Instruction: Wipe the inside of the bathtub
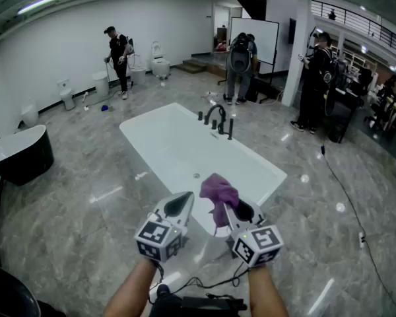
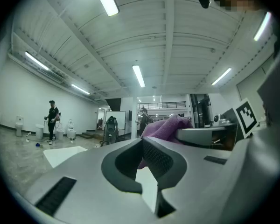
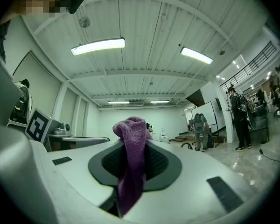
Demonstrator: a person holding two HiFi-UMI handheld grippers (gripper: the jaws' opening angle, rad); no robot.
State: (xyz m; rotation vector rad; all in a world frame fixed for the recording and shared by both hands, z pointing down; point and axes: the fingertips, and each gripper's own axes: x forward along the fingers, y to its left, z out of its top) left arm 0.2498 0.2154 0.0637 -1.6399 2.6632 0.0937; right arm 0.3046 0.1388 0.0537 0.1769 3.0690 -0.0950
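Observation:
A long white bathtub (image 1: 160,144) stands on the grey marble floor, with a black faucet (image 1: 216,119) on its far rim. Both grippers hover side by side above its near end. My right gripper (image 1: 228,207) is shut on a purple cloth (image 1: 219,191), which bunches above the jaws and hangs down between them. In the right gripper view the cloth (image 3: 132,158) drapes through the right gripper (image 3: 133,141). My left gripper (image 1: 185,198) is shut with nothing in it. In the left gripper view, the left gripper (image 2: 142,143) has its tips together and the cloth (image 2: 164,125) shows just beyond.
A black tub (image 1: 18,154) stands at the left wall. One person (image 1: 119,59) works near toilets at the back; others (image 1: 241,66) stand by a whiteboard (image 1: 255,38) and at the right (image 1: 316,79). A cable (image 1: 347,191) runs across the floor on the right.

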